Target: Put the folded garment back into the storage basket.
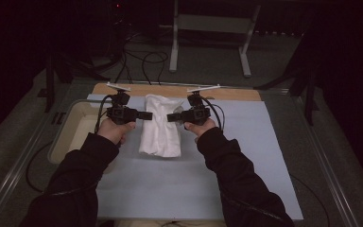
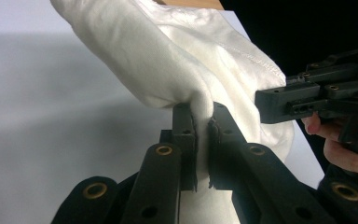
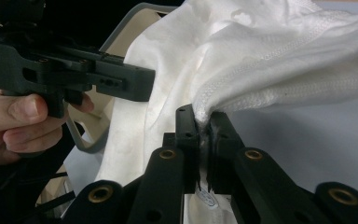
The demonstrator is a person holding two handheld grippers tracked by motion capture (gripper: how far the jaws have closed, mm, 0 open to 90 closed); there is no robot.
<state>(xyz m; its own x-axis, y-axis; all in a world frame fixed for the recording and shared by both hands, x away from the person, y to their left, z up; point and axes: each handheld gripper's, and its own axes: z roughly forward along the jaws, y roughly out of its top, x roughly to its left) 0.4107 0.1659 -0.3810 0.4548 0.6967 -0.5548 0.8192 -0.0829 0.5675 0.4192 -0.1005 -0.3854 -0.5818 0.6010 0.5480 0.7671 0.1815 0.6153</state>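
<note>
Your forearms come in from the bottom edge in black sleeves, both raised over the table, hands level w/ each other and the grippers pointing inward at one another. Left gripper (image 1: 145, 115) sits at the left edge of the white cloth (image 1: 159, 125); right gripper (image 1: 171, 117) at its right edge. The cloth hangs between them over the pale blue mat (image 1: 246, 156), its lower end near or on the mat, can't tell which.

The high view also gives you the beige bin (image 1: 75, 127) just left of the mat, beside your left hand (image 1: 115, 130).

Left gripper view: jaws nearly closed, a fold of cloth (image 2: 177, 60) pinched between the pads and running down through the gap. Your right hand (image 2: 345, 144) and its gripper show at the right.

Right gripper view: jaws clamped on a stitched hem of the cloth (image 3: 261, 70), fabric bunching above the tips. Your left hand (image 3: 18, 121) is at the left, w/ the bin's grey rim (image 3: 140, 11) behind it.
</note>
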